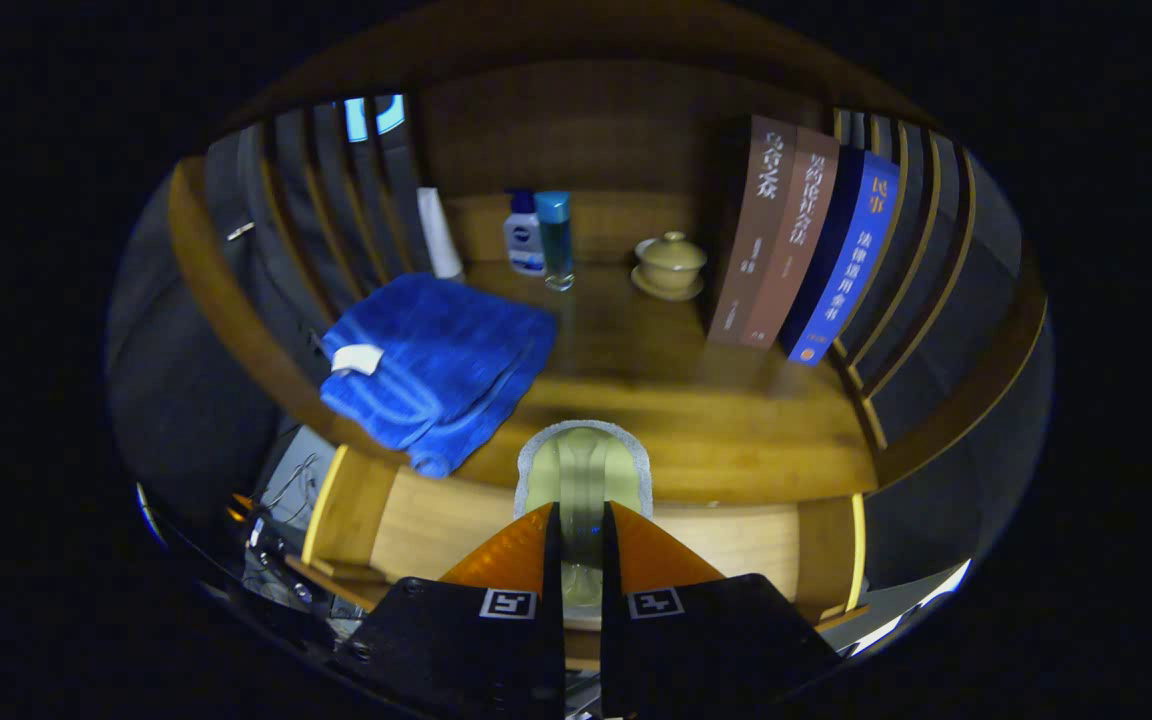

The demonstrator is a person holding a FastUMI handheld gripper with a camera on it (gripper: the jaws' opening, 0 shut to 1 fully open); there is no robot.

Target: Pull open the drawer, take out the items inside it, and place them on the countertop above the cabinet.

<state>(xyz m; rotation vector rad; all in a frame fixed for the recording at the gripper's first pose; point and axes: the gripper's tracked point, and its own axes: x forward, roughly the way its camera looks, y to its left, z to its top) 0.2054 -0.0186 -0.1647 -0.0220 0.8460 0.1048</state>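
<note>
Blue towel [436, 365] lying folded, one corner hanging over the wooden edge, a small white tag [357, 359] showing on its near side. Behind it a white tube [439, 234] leaning upright against the slatted side wall [336, 220]. Just beside that, a white-and-blue bottle [523, 235] and a clear blue bottle [556, 240] standing together. A lidded tea bowl [669, 265] sitting on its saucer (pale yellowish). Three books [796, 245] standing upright, spines facing out.

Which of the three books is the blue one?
The blue book is the one farthest from the lidded cup, leaning on the two brown books. The tongs grip a pale object.
</note>
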